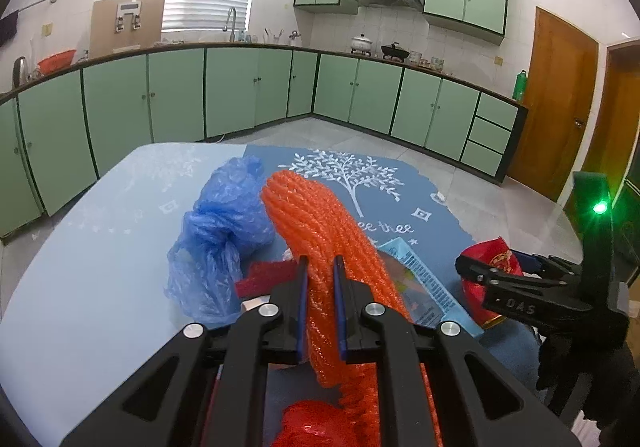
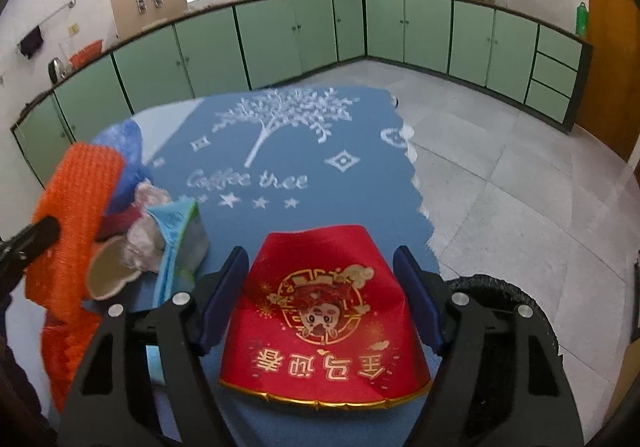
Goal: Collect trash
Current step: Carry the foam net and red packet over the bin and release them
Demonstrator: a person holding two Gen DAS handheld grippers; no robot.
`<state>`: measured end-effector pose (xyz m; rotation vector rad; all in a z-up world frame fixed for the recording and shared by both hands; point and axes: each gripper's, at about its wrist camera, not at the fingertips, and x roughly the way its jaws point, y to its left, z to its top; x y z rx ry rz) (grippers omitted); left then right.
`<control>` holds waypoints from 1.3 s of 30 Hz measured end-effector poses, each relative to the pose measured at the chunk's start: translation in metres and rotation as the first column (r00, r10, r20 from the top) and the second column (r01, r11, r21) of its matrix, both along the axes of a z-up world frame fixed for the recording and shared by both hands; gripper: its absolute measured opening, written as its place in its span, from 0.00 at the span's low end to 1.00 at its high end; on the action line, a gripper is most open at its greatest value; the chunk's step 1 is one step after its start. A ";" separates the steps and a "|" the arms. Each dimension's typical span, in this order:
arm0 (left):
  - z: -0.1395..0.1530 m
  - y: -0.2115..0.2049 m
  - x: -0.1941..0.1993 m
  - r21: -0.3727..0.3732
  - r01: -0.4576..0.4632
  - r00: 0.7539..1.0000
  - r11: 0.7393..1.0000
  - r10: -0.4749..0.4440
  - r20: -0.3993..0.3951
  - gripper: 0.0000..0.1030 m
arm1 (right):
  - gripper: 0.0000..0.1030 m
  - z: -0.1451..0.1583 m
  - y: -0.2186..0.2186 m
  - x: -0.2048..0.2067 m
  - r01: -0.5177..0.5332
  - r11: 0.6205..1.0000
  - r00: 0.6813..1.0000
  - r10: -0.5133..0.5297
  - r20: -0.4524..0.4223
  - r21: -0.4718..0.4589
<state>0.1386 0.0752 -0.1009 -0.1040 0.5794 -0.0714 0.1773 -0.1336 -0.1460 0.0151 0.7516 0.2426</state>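
Observation:
My left gripper (image 1: 320,267) is shut on an orange foam net sleeve (image 1: 316,219), which stands up between its blue pads; the sleeve also shows at the left of the right wrist view (image 2: 72,207). My right gripper (image 2: 320,267) has its jaws wide around a red paper cup with gold print (image 2: 324,307), pads close to its sides; the cup also shows in the left wrist view (image 1: 496,259). A crumpled blue plastic bag (image 1: 216,239) lies left of the sleeve. A light blue snack wrapper (image 2: 180,243) and a beige paper cup (image 2: 110,273) lie on the blue tablecloth (image 2: 320,175).
A black bin rim (image 2: 500,291) shows at the table's right edge below my right gripper. A red strip (image 1: 268,275) lies beside the blue bag. Green kitchen cabinets (image 1: 256,87) and grey tiled floor (image 2: 500,175) lie beyond the table.

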 end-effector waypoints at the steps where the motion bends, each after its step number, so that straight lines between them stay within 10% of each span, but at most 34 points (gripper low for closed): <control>1: 0.002 -0.001 -0.001 0.001 0.002 1.000 1.000 -0.002 0.004 0.11 | 0.70 0.005 -0.003 -0.003 0.001 1.000 1.000 -0.001 0.011 0.014; 20: 0.050 -0.078 -0.012 -0.018 0.189 0.975 0.982 -0.186 0.119 0.11 | 0.70 0.084 -0.078 -0.055 0.093 0.994 0.975 -0.104 0.197 0.063; 39: 0.028 -0.215 0.015 -0.044 0.419 0.905 0.907 -0.413 0.096 0.11 | 0.70 0.062 -0.212 -0.082 0.319 0.948 0.930 -0.316 0.188 0.015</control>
